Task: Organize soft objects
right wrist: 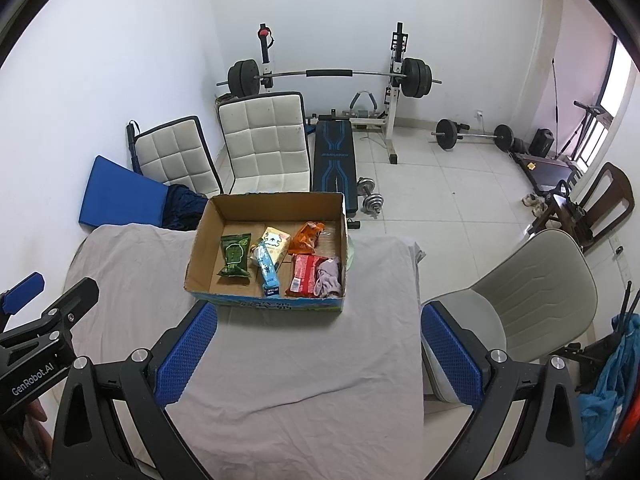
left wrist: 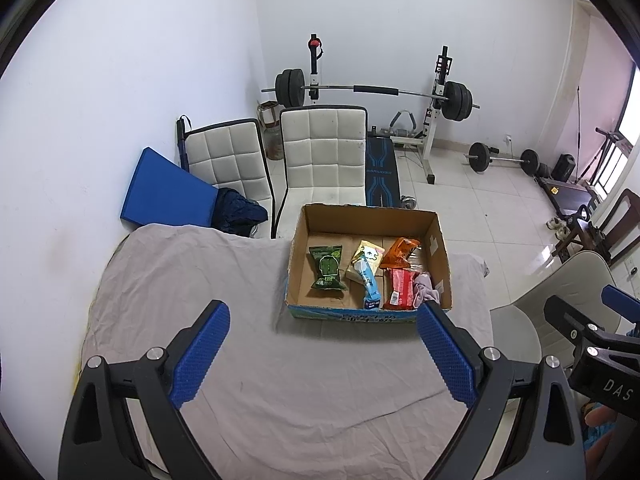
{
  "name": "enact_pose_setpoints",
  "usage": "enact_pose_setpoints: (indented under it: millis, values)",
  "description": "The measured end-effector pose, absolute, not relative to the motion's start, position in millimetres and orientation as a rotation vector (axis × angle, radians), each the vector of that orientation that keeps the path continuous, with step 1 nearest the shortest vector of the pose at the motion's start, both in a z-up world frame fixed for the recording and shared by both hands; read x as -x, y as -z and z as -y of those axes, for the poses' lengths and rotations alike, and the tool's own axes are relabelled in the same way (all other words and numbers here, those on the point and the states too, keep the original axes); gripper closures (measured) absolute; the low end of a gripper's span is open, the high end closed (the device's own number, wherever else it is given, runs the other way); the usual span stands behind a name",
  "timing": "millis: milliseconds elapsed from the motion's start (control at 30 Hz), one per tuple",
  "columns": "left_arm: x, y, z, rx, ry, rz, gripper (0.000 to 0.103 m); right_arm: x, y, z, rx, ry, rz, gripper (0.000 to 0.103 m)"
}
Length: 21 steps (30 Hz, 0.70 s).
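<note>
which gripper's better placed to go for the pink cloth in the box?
Right, probably. The pink cloth lies in the cardboard box's right near corner, roughly ahead of the open right gripper; the left gripper is centred further left.

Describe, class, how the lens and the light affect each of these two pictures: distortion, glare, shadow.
Left wrist view: fisheye bending curves the barbell and darkens the corners; daylight from the right puts glare on the floor tiles; the cardboard box casts a soft shadow on the grey cloth. Right wrist view: same bending and dark corners; the window is washed out; the near fingers look oversized.
</note>
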State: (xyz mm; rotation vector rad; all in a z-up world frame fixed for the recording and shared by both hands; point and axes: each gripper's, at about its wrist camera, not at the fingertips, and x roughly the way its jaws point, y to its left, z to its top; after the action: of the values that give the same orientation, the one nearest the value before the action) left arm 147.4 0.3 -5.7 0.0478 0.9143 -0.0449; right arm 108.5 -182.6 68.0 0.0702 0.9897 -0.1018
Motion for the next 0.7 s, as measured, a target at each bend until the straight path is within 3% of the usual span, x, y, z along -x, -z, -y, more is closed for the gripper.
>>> enact_pose_setpoints:
  millis: [500,700]
  values:
    - [-143.4,1.9,0.6,-0.056,0.052,-0.902,0.007,-103.4,-68.0,186.0,-0.072,0.115,-0.986,0.0]
    - [-142.2,4.7,-3.5,-0.056,0.049,-0.897,0.002,-101.5,-65.8,186.8,-0.073,0.12,-0.99,0.0]
